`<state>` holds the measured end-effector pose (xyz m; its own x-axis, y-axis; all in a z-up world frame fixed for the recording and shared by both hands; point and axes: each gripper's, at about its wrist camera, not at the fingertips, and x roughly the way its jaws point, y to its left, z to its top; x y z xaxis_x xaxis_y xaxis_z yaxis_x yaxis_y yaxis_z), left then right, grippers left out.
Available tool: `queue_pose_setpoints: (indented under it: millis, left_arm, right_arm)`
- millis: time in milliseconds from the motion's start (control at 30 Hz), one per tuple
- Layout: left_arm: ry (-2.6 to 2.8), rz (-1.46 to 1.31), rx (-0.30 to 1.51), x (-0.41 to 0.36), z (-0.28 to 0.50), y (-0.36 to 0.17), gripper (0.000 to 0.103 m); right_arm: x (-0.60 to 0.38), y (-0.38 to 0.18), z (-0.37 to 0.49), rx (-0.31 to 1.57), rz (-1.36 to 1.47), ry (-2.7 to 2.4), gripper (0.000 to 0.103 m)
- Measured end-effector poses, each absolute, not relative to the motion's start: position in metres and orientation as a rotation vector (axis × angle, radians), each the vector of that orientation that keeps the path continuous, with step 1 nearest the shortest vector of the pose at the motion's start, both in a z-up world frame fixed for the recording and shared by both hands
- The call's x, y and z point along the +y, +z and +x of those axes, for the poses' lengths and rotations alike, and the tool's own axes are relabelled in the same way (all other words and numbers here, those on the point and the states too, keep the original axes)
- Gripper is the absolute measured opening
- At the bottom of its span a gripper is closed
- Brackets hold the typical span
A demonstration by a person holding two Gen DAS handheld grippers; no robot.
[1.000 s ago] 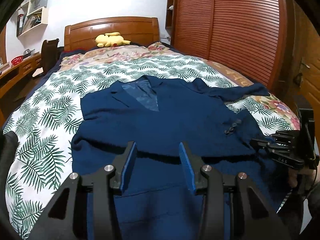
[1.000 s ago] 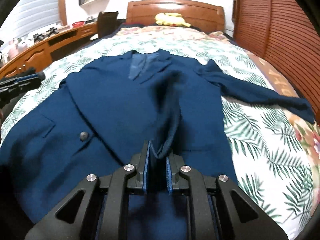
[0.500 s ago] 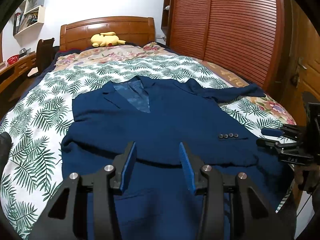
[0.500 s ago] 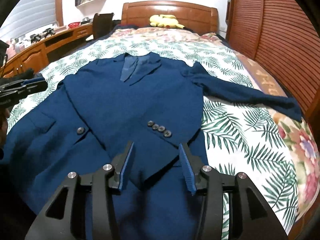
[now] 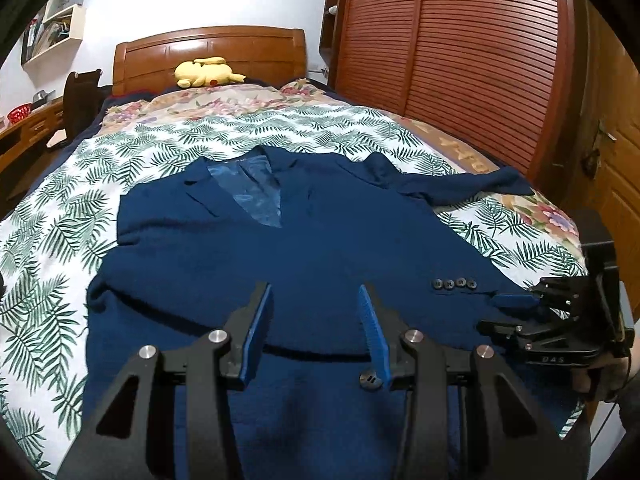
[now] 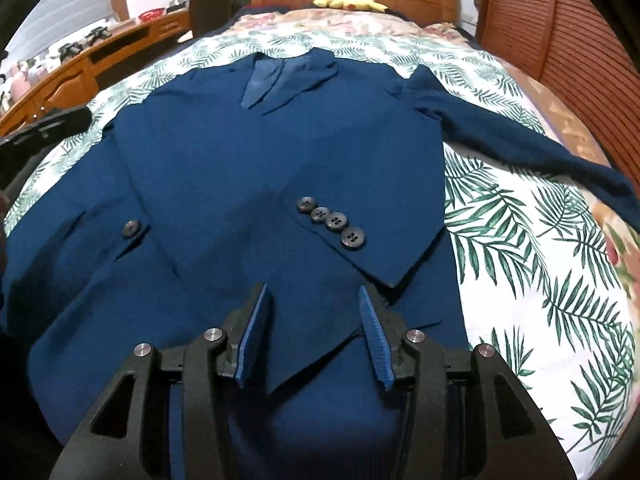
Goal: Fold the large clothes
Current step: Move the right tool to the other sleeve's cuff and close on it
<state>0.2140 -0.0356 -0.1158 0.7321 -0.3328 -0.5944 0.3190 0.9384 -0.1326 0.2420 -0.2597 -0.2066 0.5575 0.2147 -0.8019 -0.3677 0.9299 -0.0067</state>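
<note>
Two grippers hung over the bed, and neither held anything. The blazer (image 6: 248,168) lay face up on the leaf-print sheet (image 6: 532,264), collar toward the headboard (image 5: 208,52). One sleeve was folded across its front, the cuff with four buttons (image 6: 332,222) lying on the lower chest. The other sleeve (image 6: 520,148) stretched out flat toward the slatted wardrobe (image 5: 460,60).

The left gripper (image 5: 316,328) stood with its jaws spread, nothing between the blue pads, just cloth below. The right gripper (image 6: 312,332) had just been opening its jaws, and they stood apart over the hem with nothing clamped between them. In the left view it sat at the bed's right edge, near that buttoned cuff.

A yellow plush (image 5: 206,72) rested by the headboard on a floral cover (image 5: 224,98). A wooden desk (image 6: 80,68) with clutter ran along the left wall, a dark chair (image 5: 82,100) beside it, and white shelves (image 5: 56,28) hung above.
</note>
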Motion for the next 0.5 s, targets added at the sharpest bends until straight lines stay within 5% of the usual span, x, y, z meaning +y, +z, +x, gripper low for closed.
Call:
queue_pose_setpoints:
  millis: [500]
  left_arm:
    - [-0.375,-0.006,0.668,-0.056,0.225,-0.125,0.044]
  right_arm:
    - [-0.335,-0.166,0.268,0.877,-0.176,0.233,0.067]
